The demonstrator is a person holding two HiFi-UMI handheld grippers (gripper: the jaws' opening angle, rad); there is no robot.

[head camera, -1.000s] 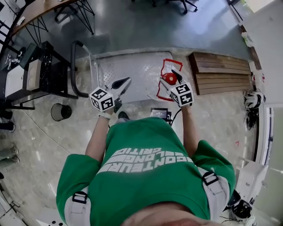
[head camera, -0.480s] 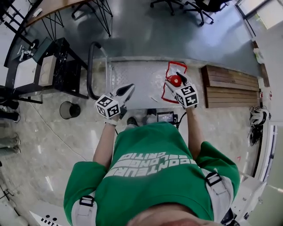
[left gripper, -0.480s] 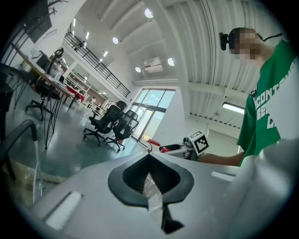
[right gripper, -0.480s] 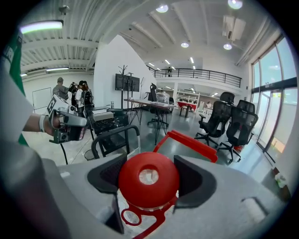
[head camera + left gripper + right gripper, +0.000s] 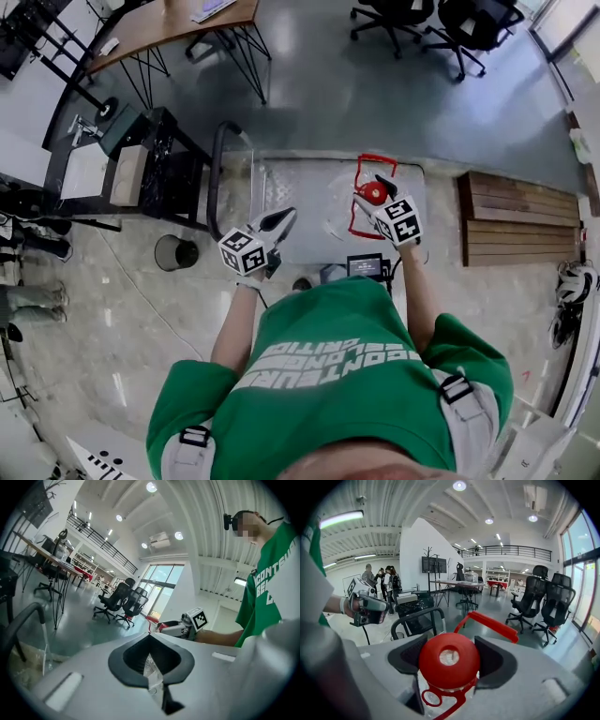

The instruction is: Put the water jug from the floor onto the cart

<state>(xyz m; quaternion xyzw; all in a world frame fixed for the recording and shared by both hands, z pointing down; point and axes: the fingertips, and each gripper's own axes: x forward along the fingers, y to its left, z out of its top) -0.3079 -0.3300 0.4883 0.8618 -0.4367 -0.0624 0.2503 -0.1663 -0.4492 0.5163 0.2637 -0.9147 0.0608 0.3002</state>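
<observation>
The right gripper's [image 5: 449, 645] fingers [image 5: 497, 662] are clamped on the red cap [image 5: 449, 663] of the water jug [image 5: 371, 194], one dark pad on each side of it, with the jug's red carrying handle [image 5: 492, 624] arching just beyond. The left gripper's [image 5: 150, 637] fingers meet at their tips; a clear scrap [image 5: 151, 667] shows in the hollow between them (I cannot tell what it is), and that gripper is well apart from the jug.

From the head view, the jug is over the right part of the cart [image 5: 305, 183], on the metal deck's side away from the push bar [image 5: 218, 164]. Whether its base touches the deck or hangs just above it cannot be made out.

The step in hand looks like the set-down, so the task seems nearly done. To do it well, the jug should go down straight, upright under the cap, so that the weight does not swing or twist out of the pads. The grip should open only once the base sits flat and well inside the deck's edge. The free left gripper could steady the body if it sways.
</observation>
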